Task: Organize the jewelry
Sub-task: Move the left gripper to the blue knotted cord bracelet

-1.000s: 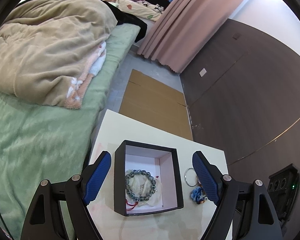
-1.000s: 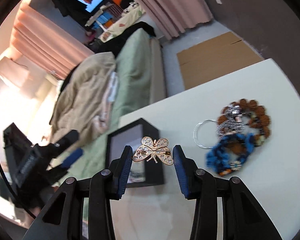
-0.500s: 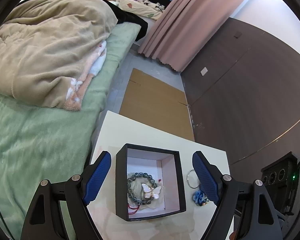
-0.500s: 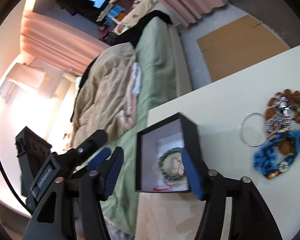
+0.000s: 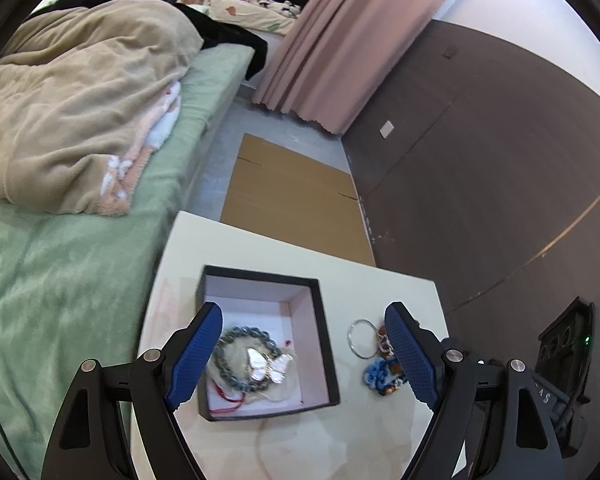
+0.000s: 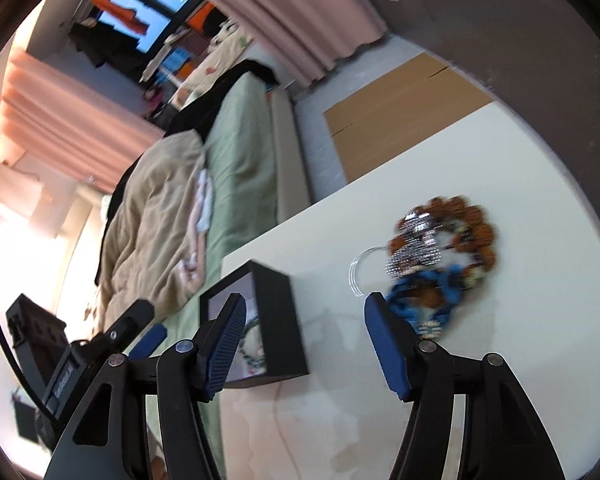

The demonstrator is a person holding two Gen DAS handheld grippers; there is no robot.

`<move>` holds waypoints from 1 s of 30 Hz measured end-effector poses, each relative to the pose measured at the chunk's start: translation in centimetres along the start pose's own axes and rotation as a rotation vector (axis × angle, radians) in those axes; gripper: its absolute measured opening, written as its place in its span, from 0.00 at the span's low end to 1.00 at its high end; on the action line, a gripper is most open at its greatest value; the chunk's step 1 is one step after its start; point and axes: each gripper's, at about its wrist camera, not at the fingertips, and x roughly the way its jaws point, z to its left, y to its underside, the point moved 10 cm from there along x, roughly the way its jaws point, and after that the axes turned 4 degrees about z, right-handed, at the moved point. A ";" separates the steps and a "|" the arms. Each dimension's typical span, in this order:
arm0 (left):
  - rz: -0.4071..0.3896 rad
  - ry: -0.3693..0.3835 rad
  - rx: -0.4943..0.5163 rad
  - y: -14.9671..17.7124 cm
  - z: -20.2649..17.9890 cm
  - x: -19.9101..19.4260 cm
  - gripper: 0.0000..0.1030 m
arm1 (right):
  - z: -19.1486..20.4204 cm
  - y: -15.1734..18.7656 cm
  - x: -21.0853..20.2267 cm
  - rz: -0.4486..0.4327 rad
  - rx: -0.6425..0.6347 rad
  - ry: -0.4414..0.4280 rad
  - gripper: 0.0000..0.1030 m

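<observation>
A small heap of jewelry (image 6: 436, 264) lies on the white table (image 6: 520, 184), to the right of a black box (image 6: 278, 316): a brown bead bracelet (image 6: 482, 228) ringing a sparkly silver piece (image 6: 414, 246), a thin silver bangle (image 5: 361, 338) at its left edge, and a blue knotted cord piece (image 6: 424, 296) nearest the camera. These pieces look light and loose. The beads would likely roll and slip, and the cord is soft, so a hold across the cord's thick knot or across one side of the bead ring seems safest; the thin bangle looks hardest to pinch.

Inside the box (image 5: 324, 344), a grey-green bead bracelet (image 5: 240, 354) rests with a pearly butterfly brooch (image 5: 269, 365) on top of it; the brooch looks delicate.

The right gripper (image 6: 305, 340) hangs above the table between box and heap, its jaws apart and empty. The left gripper (image 5: 302, 354) hovers over the box, jaws spread wide, holding nothing.
</observation>
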 end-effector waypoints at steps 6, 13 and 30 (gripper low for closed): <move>0.012 0.011 0.053 1.2 -2.1 0.4 0.81 | -1.5 -0.1 -1.8 -0.023 0.006 0.032 0.60; 0.032 0.033 0.082 2.3 -4.1 1.1 0.81 | -3.7 -0.4 -3.9 -0.053 0.054 0.045 0.60; 0.147 0.030 0.260 6.3 -9.1 5.7 0.63 | -8.5 -0.3 -6.3 -0.019 0.151 0.102 0.60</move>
